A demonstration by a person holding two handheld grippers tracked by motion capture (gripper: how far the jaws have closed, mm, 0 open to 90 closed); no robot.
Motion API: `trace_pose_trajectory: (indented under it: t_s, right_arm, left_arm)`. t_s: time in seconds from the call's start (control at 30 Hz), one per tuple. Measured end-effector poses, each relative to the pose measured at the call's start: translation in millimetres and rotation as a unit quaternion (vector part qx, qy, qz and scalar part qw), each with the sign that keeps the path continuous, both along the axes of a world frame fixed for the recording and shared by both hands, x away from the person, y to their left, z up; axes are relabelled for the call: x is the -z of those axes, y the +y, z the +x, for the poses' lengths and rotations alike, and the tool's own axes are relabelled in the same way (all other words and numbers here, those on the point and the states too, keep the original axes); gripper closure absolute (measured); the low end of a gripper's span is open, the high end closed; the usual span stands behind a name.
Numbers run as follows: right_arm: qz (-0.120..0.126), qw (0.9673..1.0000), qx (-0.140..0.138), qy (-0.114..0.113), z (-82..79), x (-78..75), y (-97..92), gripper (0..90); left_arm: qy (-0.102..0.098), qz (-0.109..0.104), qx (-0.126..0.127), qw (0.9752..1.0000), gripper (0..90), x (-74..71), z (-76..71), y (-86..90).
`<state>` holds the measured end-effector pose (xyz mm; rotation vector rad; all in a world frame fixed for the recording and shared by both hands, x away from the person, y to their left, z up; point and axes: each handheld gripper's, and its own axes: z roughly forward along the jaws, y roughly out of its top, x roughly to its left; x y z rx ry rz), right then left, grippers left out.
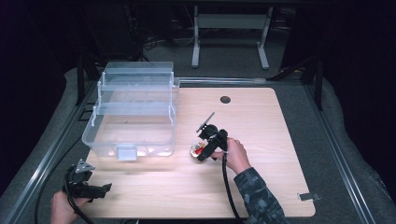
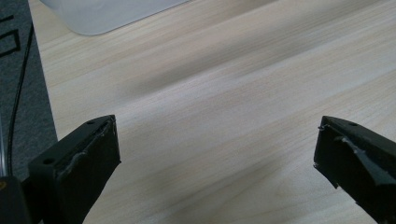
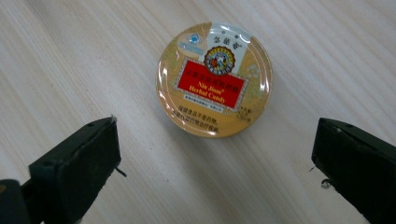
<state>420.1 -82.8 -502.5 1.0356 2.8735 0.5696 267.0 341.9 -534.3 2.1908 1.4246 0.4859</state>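
Lying flat on table (image 3: 70, 56), candy tin (image 3: 214, 78) just beyond right gripper (image 3: 215, 154), jaws spread, apart.

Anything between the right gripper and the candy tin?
Nothing visible. In the right gripper view the round candy tin lies flat on bare table just ahead of the open right gripper, jaws spread wider than the tin. The clear plastic box sits off to the side.
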Motion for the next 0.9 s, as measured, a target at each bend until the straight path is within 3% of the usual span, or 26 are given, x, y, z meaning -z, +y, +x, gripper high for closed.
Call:
trace_pose_trajectory:
  t_s: [0.03, 0.07, 0.17, 0.4, 0.6, 0.9]
  right_arm:
    - [0.007, 1.0, -0.003, 0.003, 1.7, 0.8, 2.8, 0.6]
    - [-0.022, 0.9998, -0.004, -0.003, 4.7, 0.5, 9.4, 0.6]
    - [-0.014, 0.9999, -0.009, 0.004, 8.4, 4.2, 15.3, 0.7]
    - [-0.033, 0.9993, -0.014, 0.007, 17.3, 16.2, 32.4, 3.2]
    - [-0.056, 0.9982, -0.02, 0.006, 19.8, 22.2, 38.6, 10.0]
    - [-0.068, 0.9975, -0.02, 0.002, 21.1, 27.2, 40.2, 16.6]
  left_arm:
    - [-0.001, 0.0, -0.001, 1.0, 0.4, 0.1, -0.1, 0.2]
    - [-0.001, 0.0, 0.0, 1.0, 0.4, 0.4, -0.2, 0.2]
    - [0.0, -0.001, 0.0, 1.0, 0.4, 0.9, -0.2, 0.3]
    - [0.001, -0.002, 0.002, 1.0, 0.3, 1.6, -0.5, 0.8]
    - [0.001, -0.003, 0.002, 1.0, 0.3, 0.9, 0.0, 1.0]
    - [0.003, -0.003, 0.004, 1.0, 0.3, 3.2, 1.1, -0.6]
